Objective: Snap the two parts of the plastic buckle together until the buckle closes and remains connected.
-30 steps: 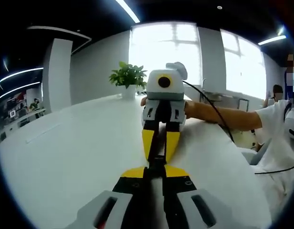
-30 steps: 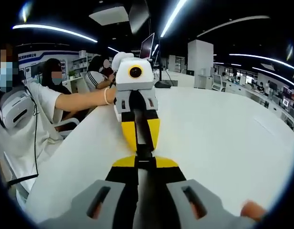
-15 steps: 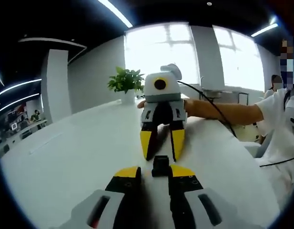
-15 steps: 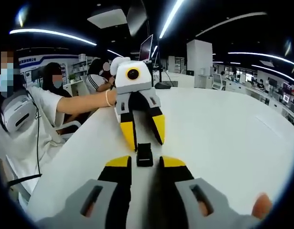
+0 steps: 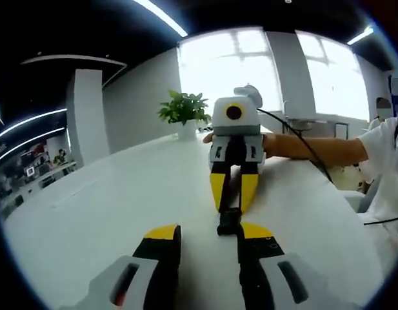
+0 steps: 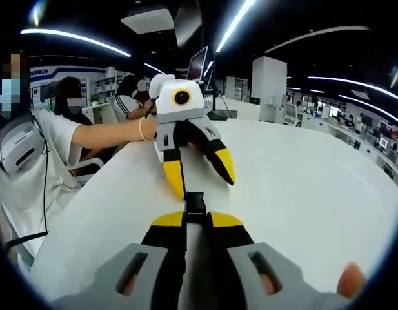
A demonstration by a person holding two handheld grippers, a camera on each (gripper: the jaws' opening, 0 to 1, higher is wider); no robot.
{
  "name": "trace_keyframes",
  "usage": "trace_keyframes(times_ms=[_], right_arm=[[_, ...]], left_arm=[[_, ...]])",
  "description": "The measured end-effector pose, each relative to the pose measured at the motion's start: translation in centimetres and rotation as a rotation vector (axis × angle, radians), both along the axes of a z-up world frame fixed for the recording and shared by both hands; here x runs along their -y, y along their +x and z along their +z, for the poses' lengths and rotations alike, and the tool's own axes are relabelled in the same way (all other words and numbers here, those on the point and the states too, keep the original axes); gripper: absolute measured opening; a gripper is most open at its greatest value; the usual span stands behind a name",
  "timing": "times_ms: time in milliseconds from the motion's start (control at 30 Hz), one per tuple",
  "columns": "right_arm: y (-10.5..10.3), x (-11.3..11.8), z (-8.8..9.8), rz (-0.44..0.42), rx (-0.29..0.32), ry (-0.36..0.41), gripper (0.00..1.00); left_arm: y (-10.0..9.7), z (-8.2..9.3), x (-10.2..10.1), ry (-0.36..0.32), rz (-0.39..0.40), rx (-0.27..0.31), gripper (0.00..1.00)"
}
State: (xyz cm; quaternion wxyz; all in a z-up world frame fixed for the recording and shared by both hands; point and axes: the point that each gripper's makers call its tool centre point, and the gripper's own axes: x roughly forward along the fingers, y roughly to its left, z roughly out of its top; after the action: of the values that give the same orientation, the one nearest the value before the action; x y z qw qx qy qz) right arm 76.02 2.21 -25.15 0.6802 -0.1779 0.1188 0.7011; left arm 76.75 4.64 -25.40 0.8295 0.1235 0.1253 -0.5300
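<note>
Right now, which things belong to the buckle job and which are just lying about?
Job: buckle; right gripper, shut on it; left gripper, open.
Lying about: potted plant; monitor; white table underneath.

Right claw (image 6: 188, 219) clamped on black buckle (image 6: 195, 204), left claw (image 6: 200, 179) agape.

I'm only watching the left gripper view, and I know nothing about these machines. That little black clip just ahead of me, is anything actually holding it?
Observer: Yes. In the right gripper view, the right gripper has its fingers shut on the black buckle, which pokes out past their yellow tips.
Operator: And how does my own side look from there?
Observer: The left gripper faces the buckle with its fingers spread wide.
Operator: Is anyone behind it?
Observer: A seated person is at the far end of the white table.
</note>
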Motion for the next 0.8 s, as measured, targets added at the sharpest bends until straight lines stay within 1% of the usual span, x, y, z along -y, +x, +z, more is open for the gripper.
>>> trace_keyframes(times_ms=[100,233,333,433,567,667,733,800], right_arm=[[0.4,-0.2,0.1,-0.001,-0.013,0.007,0.12],[0.6,-0.6,0.1,0.003,-0.011,0.010,0.12],[1.2,-0.7,0.1,0.003,-0.037,0.027,0.12],[2.1,-0.5,0.1,-0.002,-0.053,0.028,0.12],[3.9,0.4,0.1,-0.046,-0.069,0.021,0.12],[5.1,1.0,-0.1,-0.069,-0.068,0.018,0.12],[6.0,1.4,-0.1,-0.098,-0.056,0.009,0.12],[6.9,1.6,-0.2,-0.107,-0.044,0.000,0.12]], left_arm=[[0.2,0.1,-0.2,-0.006,0.012,0.001,0.35],[0.7,0.7,-0.7,-0.030,0.035,0.007,0.36],[1.2,1.2,-1.2,-0.067,0.062,-0.013,0.35],[1.8,1.9,-1.8,-0.118,0.095,-0.031,0.33],[2.3,2.5,-2.5,-0.159,0.140,-0.040,0.32],[2.6,2.4,-2.8,-0.149,0.171,-0.024,0.31],[2.5,2.3,-2.8,-0.143,0.175,-0.023,0.31],[2.4,2.3,-2.7,-0.142,0.173,-0.024,0.32]])
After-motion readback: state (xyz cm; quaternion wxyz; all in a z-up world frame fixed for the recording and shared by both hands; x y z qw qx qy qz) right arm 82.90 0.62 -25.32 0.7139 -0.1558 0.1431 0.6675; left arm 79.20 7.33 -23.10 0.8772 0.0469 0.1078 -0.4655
